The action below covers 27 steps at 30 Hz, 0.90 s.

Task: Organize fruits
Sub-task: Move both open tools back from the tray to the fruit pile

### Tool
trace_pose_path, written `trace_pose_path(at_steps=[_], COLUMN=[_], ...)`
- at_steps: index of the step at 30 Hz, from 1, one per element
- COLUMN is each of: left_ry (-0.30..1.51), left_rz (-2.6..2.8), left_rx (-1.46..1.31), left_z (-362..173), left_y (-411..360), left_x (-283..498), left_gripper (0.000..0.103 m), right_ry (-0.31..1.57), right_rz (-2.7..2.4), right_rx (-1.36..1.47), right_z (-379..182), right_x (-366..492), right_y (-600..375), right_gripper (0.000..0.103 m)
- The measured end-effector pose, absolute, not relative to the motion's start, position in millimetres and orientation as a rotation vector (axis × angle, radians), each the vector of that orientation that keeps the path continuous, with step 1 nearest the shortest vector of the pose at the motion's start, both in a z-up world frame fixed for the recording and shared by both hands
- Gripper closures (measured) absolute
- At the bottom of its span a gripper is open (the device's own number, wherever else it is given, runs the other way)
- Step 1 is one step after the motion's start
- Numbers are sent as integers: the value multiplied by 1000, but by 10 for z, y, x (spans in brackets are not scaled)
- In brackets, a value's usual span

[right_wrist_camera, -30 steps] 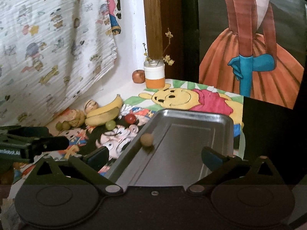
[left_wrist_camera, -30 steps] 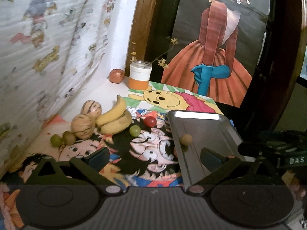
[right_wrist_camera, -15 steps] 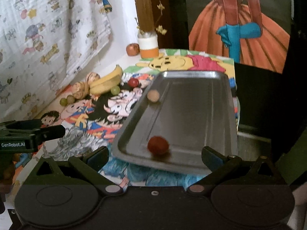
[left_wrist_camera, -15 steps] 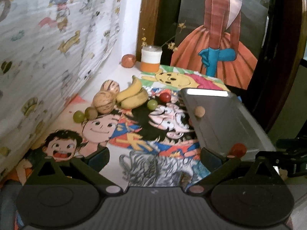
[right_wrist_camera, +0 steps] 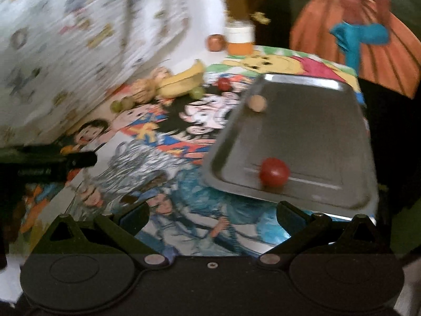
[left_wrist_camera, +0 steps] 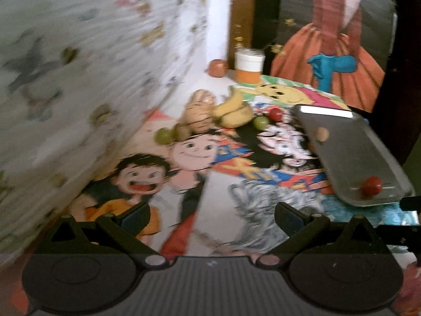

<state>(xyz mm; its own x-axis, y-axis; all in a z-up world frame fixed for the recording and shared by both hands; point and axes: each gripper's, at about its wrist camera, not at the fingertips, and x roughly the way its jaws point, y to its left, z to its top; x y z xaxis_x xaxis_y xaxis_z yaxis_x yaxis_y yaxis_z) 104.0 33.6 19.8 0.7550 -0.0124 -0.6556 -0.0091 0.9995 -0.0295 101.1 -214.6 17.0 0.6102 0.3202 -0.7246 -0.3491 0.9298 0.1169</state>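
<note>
A: Right wrist view: right tool (right_wrist_camera: 211,214) gapes empty; a red fruit (right_wrist_camera: 273,175) sits in the tray (right_wrist_camera: 315,137). Left tool (left_wrist_camera: 211,214) is spread too.

B: Bananas (left_wrist_camera: 232,110) wait on the desk (left_wrist_camera: 218,226) — soft, bruisable; pinch mid-body, gently.

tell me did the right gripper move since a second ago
Yes. The right gripper has pulled back from the metal tray: the tray's near rim and the red fruit, hidden before, now show.

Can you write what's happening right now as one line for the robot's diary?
left gripper: open, empty | right gripper: open, empty | tray: red fruit, tan fruit | bananas: on mat
</note>
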Motion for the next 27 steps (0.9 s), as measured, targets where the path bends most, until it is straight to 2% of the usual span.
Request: trace_pose_path(at_steps=[7,17,22,27], left_ry=[661,555,528,539], left_rz=[61,32,7,-2], left_rx=[-17,168,222,223], left_z=[276,452,475,406], left_y=[615,541,482,466], left_x=[1037,1159,1302,1528], left_gripper=[0,0,0,0], right_ry=[768,613,529,532], right_rz=[450,493,550,575], right_rx=[-177,-309,-285,-237], right_z=[272,670,965,924], right_x=[1059,1387,1719,2155], right_y=[-1863,-1750,-1728,-1637], right_gripper=[1,1,1,1])
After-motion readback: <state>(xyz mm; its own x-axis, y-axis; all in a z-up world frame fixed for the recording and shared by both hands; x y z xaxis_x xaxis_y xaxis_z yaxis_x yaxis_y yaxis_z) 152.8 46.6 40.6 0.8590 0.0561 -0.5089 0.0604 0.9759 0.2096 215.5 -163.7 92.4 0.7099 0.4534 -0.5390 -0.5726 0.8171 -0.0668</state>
